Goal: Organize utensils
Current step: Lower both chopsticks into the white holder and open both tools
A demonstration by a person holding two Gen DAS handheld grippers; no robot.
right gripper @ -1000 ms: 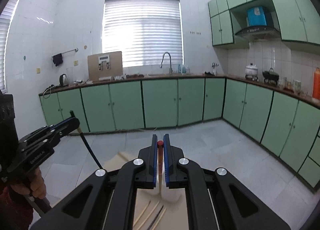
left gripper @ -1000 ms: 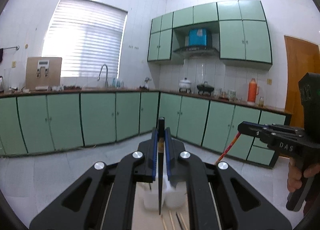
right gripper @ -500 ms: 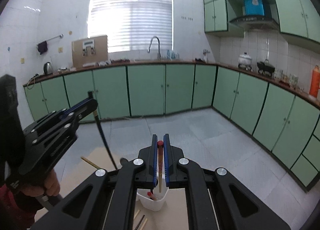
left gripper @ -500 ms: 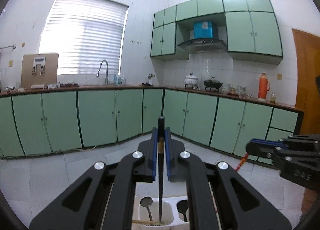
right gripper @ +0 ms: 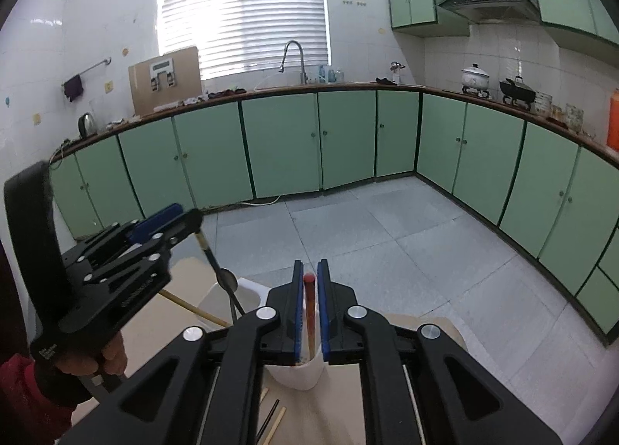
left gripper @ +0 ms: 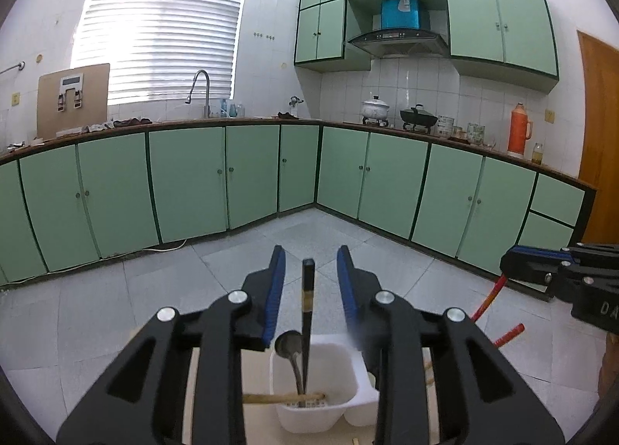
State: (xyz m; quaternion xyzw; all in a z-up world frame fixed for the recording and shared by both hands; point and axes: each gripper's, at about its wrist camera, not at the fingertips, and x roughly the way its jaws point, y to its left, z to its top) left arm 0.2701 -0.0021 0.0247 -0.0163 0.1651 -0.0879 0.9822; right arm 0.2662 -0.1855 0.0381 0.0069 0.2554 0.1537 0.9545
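Half a second back the left hand-held gripper (left gripper: pixel 307 286) was pinching the black chopstick (left gripper: pixel 306 313); now its blue pads (left gripper: pixel 275 290) are spread wide and the stick stands free between them, touching neither, its tip down in the white holder (left gripper: pixel 314 394). The whole view has also tipped lower, so more of that holder shows.

The holder is a white plastic caddy with at least two compartments. The black chopstick sits in the left one, right beside a metal spoon (left gripper: pixel 291 352) whose bowl points up. A bamboo chopstick (left gripper: pixel 271 399) lies slanted across that same compartment and pokes out over its left rim.

The right hand-held gripper (right gripper: pixel 307 305) is pressed together on a red-tipped chopstick (right gripper: pixel 309 313), held upright over the nearer compartment of the holder (right gripper: pixel 298 373). From the left camera you can see that red stick (left gripper: pixel 488 298) slanting down out of the right gripper toward the holder, with another red-ended stick (left gripper: pixel 508 333) just below it; can't tell how deep either one goes.

Stuff in the way: the left gripper's body fills the left side of the right camera, and the spoon plus black chopstick stand just left of where the red one is hanging. A couple of loose chopsticks (right gripper: pixel 272 420), one black and one bamboo, lie on the desk (right gripper: pixel 340 398) near its front edge, partly hidden under the gripper frame.
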